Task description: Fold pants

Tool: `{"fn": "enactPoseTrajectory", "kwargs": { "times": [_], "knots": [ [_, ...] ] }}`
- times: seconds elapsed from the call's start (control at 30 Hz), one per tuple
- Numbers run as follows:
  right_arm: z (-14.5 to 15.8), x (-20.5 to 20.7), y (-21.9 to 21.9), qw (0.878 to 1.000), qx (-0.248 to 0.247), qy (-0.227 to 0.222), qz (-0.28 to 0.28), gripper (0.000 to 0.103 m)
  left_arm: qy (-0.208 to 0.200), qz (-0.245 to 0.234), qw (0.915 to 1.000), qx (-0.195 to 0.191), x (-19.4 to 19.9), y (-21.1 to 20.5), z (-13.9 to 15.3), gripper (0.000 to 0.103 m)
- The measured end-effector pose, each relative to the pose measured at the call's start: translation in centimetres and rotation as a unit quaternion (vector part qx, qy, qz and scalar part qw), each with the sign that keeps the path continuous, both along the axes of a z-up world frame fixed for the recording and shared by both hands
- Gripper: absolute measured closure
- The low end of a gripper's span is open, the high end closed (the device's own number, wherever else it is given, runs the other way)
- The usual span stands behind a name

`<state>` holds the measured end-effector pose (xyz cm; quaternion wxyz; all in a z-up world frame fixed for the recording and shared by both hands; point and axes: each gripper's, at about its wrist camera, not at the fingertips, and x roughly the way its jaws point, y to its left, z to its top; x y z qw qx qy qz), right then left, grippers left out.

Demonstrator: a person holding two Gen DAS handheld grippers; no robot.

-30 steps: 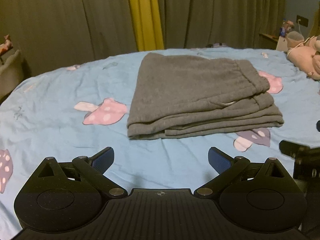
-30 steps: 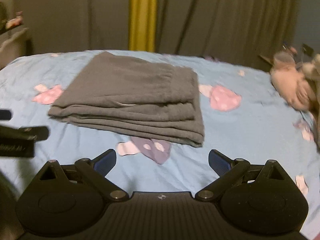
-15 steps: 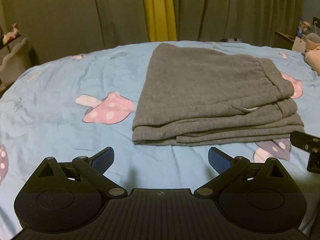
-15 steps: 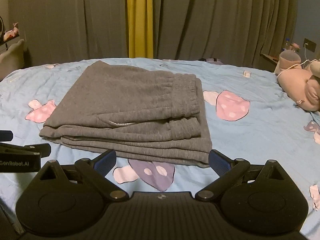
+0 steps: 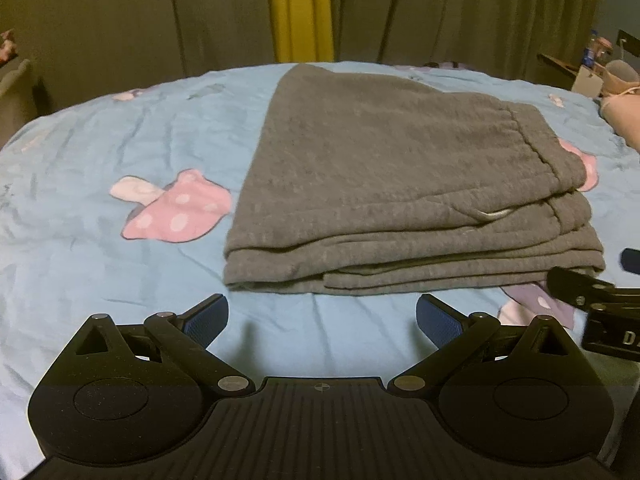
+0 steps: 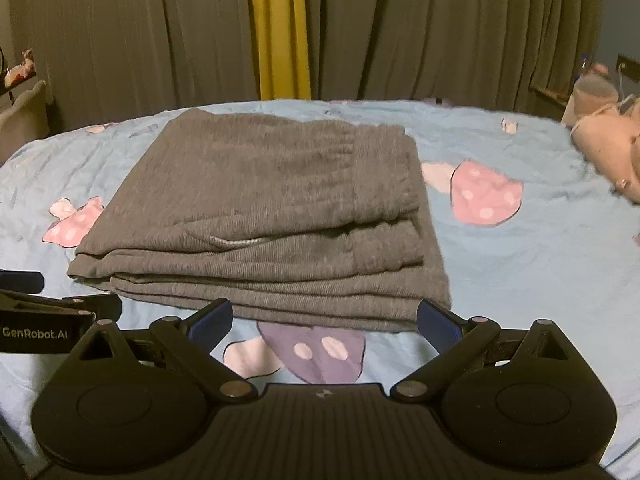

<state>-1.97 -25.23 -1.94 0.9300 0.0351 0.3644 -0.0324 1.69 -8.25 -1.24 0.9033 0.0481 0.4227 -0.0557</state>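
Observation:
The grey pants [image 5: 400, 184] lie folded in a flat stack of several layers on the blue bedsheet [image 5: 100, 152]; they also show in the right wrist view [image 6: 264, 216]. My left gripper [image 5: 322, 316] is open and empty, just short of the stack's near left edge. My right gripper [image 6: 324, 320] is open and empty, with its fingertips at the stack's near right edge. Each gripper shows at the side of the other's view: the right one [image 5: 592, 296] and the left one [image 6: 44, 312].
The sheet has pink mushroom prints [image 5: 176, 210] and a purple one [image 6: 320, 352]. A pink plush toy [image 6: 604, 144] lies at the far right. Dark curtains with a yellow strip [image 6: 280, 28] hang behind the bed. A shelf with small items [image 5: 588, 64] stands at the right.
Both grippers have moved forward toward the near edge of the folded pants, which look larger now. The pants have not moved. Both stay open.

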Motion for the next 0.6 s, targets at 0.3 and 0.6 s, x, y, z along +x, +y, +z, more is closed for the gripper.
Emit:
{"fn": "enactPoseTrajectory", "kwargs": {
  "times": [0.3, 0.6],
  "knots": [
    [-0.77, 0.38, -0.7, 1.0, 0.013, 0.011, -0.015, 0.004, 0.013, -0.002, 0.9999, 0.011, 0.35, -0.33, -0.7, 0.0],
    [-0.82, 0.17, -0.88, 1.0, 0.007, 0.013, -0.021, 0.004, 0.018, -0.003, 0.9996, 0.022, 0.23, -0.32, -0.88, 0.0]
  ]
}}
